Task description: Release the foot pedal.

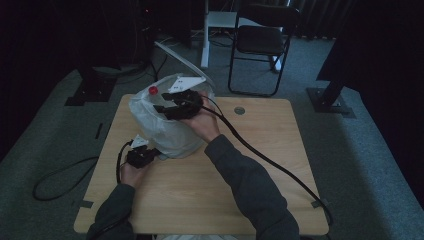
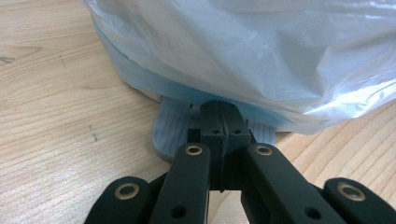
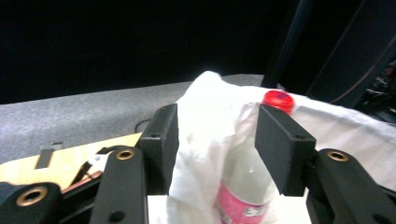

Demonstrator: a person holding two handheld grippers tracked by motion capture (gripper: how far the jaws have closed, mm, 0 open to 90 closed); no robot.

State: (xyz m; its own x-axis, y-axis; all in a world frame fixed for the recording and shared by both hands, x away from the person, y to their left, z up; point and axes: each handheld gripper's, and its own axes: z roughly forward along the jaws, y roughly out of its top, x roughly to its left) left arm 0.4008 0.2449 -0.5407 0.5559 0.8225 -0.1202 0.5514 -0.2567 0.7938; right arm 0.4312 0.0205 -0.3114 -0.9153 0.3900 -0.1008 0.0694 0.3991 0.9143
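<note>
**Bin liner half handled: bottle inside, bag rim between the jaws**

The small bin stands on the counter, lined with a white plastic bag whose loose skirt hangs over its outside. A clear bottle with a red cap and pink label already stands upright inside the bag, so the loading looks done; what seems left is gathering the bag's mouth and lifting it out or tying it.

The right tool is up at the bin's rim, its jaws spread wide with a bunched fold of bag between them and the bottle just beyond; the pads are not yet pressed onto the plastic, so nothing is gripped.

The left tool sits low at the bin's foot, jaws closed tight together with no clear sign of anything between them, its tip over the grey ribbed pedal that juts from under the bag. It looks to be steadying the bin or pressing the pedal.
</note>
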